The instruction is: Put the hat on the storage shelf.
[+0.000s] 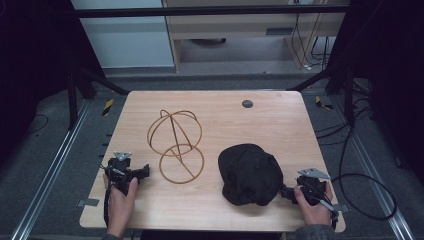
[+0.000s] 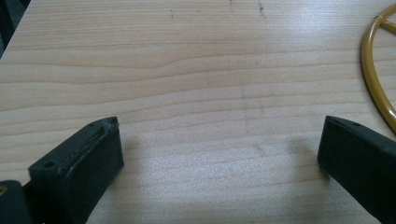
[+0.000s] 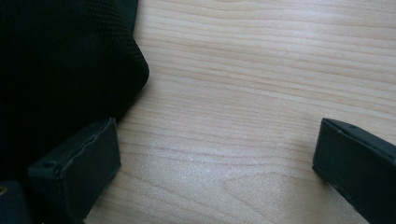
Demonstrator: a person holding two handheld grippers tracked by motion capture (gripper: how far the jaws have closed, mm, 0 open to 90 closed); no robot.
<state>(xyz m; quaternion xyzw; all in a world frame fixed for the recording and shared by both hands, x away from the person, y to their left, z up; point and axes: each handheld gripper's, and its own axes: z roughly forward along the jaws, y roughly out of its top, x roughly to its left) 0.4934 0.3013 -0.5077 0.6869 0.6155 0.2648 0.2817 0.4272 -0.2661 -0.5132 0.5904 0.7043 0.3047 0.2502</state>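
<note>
A yellow wire stand (image 1: 176,145) made of rings stands on the wooden table (image 1: 270,120) left of centre; its base ring curves in at the right edge of the left gripper view (image 2: 373,79). A black cap (image 1: 250,173) lies at the front right, and its fabric (image 3: 60,60) fills the left of the right gripper view. My left gripper (image 1: 145,171) rests at the front left, just left of the stand's base ring, open over bare wood (image 2: 219,149). My right gripper (image 1: 281,192) sits by the cap's right edge, open, its left pad (image 3: 84,163) next to the fabric, with nothing between its jaws.
A small dark round disc (image 1: 247,104) sits near the table's far edge. Black cables (image 1: 365,180) trail on the floor to the right. Metal rails (image 1: 45,175) run along both sides of the table.
</note>
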